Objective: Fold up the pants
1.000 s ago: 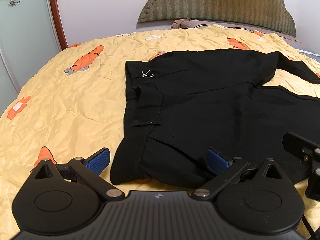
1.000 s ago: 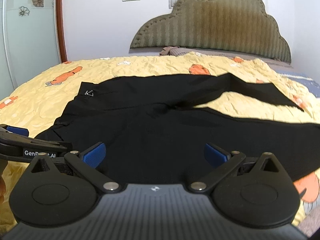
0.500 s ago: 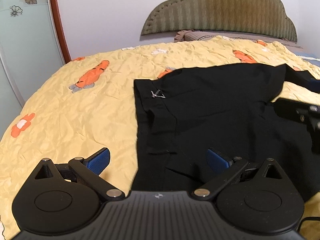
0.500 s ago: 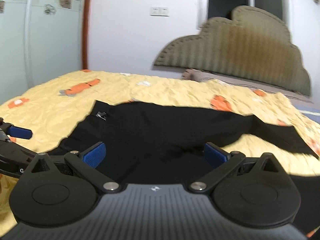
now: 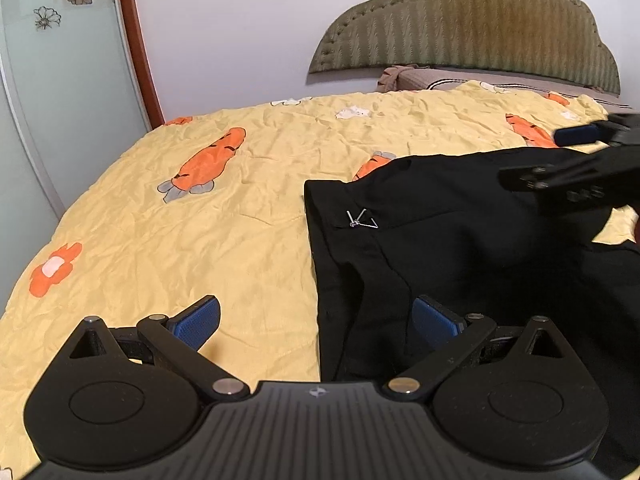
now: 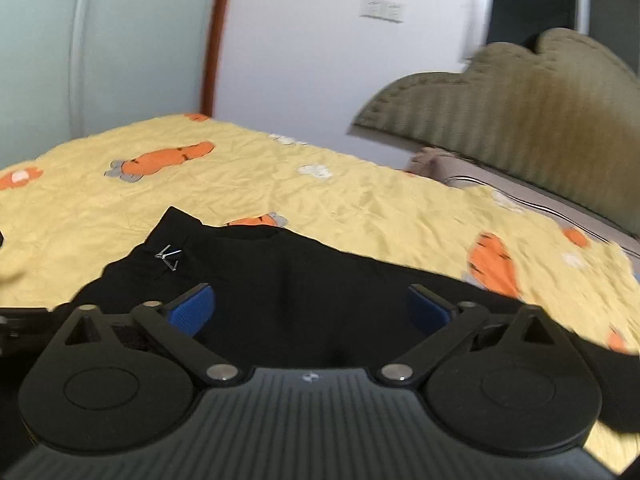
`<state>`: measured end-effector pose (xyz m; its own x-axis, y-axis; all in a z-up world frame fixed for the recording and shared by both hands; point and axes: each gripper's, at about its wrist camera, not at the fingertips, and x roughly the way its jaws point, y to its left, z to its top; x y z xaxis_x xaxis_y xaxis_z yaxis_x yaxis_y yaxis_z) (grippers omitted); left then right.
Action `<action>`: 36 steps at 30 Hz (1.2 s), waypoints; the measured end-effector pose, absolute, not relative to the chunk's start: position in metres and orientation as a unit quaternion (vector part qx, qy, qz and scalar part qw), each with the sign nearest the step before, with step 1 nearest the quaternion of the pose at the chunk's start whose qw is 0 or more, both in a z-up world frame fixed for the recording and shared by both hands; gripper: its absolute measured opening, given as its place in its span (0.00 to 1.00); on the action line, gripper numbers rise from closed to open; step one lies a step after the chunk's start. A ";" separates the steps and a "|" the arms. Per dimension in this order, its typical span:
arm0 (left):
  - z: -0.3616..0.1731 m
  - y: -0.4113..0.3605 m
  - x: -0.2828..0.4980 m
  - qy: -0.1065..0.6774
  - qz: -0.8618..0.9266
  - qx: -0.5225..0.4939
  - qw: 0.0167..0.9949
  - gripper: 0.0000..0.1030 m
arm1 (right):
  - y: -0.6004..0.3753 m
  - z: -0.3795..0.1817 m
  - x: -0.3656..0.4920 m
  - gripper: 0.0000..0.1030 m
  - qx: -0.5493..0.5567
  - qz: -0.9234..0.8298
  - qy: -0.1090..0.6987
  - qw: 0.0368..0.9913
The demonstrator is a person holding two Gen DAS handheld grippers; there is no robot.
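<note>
Black pants [image 5: 460,248] lie flat on the yellow bedspread [image 5: 200,240], waistband to the left with a small silver clasp [image 5: 362,219]. My left gripper [image 5: 316,320] is open and empty, low over the waistband's near left edge; one blue pad is over the bedspread, the other over the fabric. My right gripper [image 6: 310,306] is open and empty above the upper part of the pants [image 6: 320,276]; it also shows in the left wrist view [image 5: 576,160] at the right edge. The pant legs run off to the right, out of view.
The bedspread [image 6: 360,200] has orange carrot prints and wrinkles. An olive padded headboard [image 5: 472,28] and a pillow [image 5: 440,78] stand at the far end. A glass wardrobe door with a wooden frame [image 5: 132,40] is at the left.
Both grippers have risen and swung left toward the waistband. The right gripper has moved up across the pants and now shows higher in the left wrist view. The pants have not moved.
</note>
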<state>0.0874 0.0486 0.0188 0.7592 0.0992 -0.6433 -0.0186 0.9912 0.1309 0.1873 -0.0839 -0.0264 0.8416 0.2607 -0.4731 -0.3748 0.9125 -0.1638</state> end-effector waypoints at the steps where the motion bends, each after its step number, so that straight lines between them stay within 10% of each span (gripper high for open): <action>1: 0.018 0.049 0.090 0.346 0.034 0.062 0.935 1.00 | -0.084 -0.030 0.199 0.93 -0.131 0.176 0.229 0.948; 17: 0.003 0.052 0.109 0.363 0.044 0.074 0.928 1.00 | -0.073 -0.065 0.361 0.77 -0.150 0.281 0.310 0.896; 28: 0.004 0.061 0.113 0.365 0.044 0.061 0.928 1.00 | -0.051 -0.077 0.385 0.16 -0.167 0.328 0.354 0.860; 36: 0.018 0.057 0.133 0.358 0.025 0.061 0.932 1.00 | -0.049 -0.067 0.329 0.09 -0.228 0.284 0.263 0.893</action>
